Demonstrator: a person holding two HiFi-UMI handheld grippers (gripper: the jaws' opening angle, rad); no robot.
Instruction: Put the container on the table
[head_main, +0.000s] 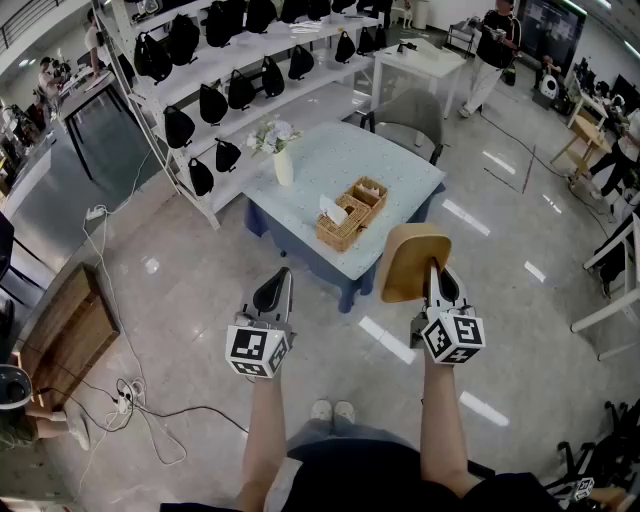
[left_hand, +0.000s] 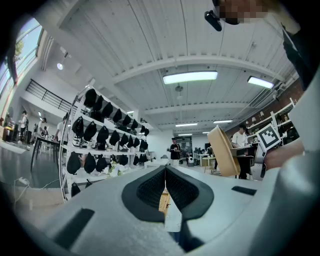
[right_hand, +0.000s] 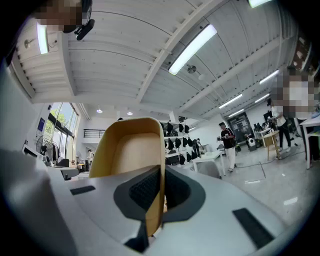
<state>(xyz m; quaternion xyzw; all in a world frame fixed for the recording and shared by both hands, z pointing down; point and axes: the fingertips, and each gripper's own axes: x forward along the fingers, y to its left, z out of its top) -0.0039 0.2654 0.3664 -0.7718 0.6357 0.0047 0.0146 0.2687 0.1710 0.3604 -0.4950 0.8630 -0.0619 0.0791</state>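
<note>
The container (head_main: 412, 262) is a tan, shallow paper tray, held on edge in the air short of the table. My right gripper (head_main: 437, 280) is shut on its near wall. In the right gripper view the container (right_hand: 127, 150) rises above the jaws, its wall pinched between the pads of the right gripper (right_hand: 161, 192). My left gripper (head_main: 272, 292) hovers to the left over the floor, shut with nothing in it. In the left gripper view the left gripper (left_hand: 165, 187) has its pads together, and the container (left_hand: 223, 151) shows at the right. The light blue table (head_main: 340, 160) stands ahead.
On the table are a wicker basket (head_main: 352, 212) and a vase of flowers (head_main: 283, 160). A grey chair (head_main: 408, 118) stands behind it. White shelves of black bags (head_main: 230, 80) run along the left. Cables (head_main: 130, 400) lie on the floor at the left. People stand further back.
</note>
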